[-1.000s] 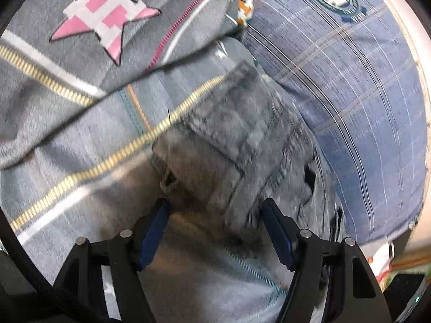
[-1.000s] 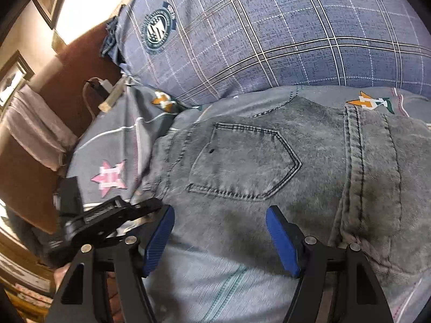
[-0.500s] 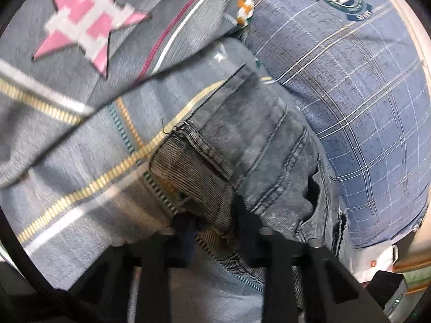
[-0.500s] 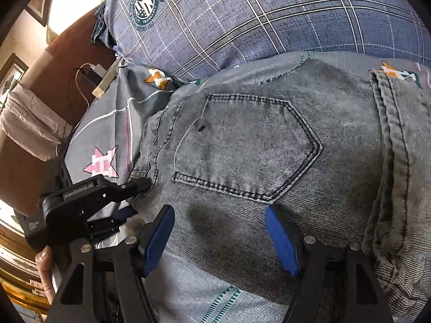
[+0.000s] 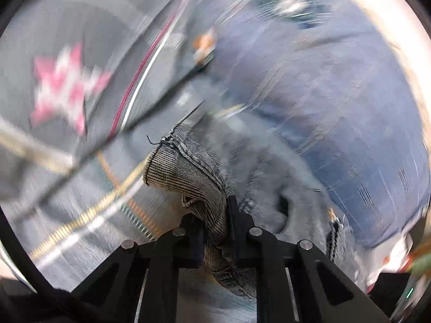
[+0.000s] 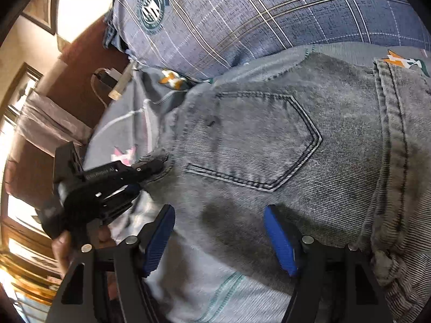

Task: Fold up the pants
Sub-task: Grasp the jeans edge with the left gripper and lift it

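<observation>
Grey washed jeans [image 6: 269, 145] lie on a bed, back pocket [image 6: 253, 142] up. My left gripper [image 5: 215, 215] is shut on a corner of the jeans [image 5: 188, 172] at their left edge and lifts it off the sheet; it also shows in the right wrist view [image 6: 150, 169], pinching that same edge. My right gripper [image 6: 218, 237] is open, its blue pads [image 6: 280, 239] hovering just over the jeans below the pocket, holding nothing.
A blue plaid pillow [image 6: 242, 16] lies behind the jeans. The grey sheet [image 5: 64, 91] has pink star prints and stripes. A charger and cable [image 6: 113, 80] rest by the brown headboard [image 6: 80, 86] at left.
My left gripper closed on the jeans' corner and is now pulling it up, with strong blur. My right gripper moved closer over the jeans and stays open.
</observation>
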A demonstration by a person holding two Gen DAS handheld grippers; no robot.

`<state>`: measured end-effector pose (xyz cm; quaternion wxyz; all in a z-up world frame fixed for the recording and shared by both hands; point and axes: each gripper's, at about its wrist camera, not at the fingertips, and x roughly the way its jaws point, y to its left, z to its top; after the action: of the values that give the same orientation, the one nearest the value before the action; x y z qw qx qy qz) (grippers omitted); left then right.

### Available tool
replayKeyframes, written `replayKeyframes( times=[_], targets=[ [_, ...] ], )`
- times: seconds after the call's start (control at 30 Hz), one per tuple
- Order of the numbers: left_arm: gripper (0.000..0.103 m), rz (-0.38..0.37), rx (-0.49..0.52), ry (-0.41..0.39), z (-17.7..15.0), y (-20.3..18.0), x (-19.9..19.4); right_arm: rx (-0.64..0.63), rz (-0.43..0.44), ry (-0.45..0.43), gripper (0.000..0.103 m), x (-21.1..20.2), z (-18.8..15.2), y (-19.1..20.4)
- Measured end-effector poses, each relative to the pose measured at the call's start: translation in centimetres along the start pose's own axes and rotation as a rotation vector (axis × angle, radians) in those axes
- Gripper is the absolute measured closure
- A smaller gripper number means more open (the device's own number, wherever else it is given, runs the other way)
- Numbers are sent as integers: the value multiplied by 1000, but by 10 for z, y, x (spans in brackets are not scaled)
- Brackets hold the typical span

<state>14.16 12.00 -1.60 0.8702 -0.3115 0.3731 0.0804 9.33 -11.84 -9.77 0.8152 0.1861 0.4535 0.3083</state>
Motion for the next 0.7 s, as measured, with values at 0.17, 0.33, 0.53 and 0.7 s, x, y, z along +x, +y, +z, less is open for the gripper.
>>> replayKeyframes(
  times=[0.17,0.33,0.53,0.7],
  targets=[
    [89,-47,270,-139,-15,-69,-46,75,93,-95,30,-65,12,-14],
    [90,-69,524,-226,-47,-131,-61,134,147,-170,30,-122,10,-45],
    [90,-125,720,-208,-100,-178,-58,139,285,-268,30,-158,23,-69],
    [90,-129,874,-170,-149,-206,-33,137,356,-257,30,-159,27,-79]
  ],
)
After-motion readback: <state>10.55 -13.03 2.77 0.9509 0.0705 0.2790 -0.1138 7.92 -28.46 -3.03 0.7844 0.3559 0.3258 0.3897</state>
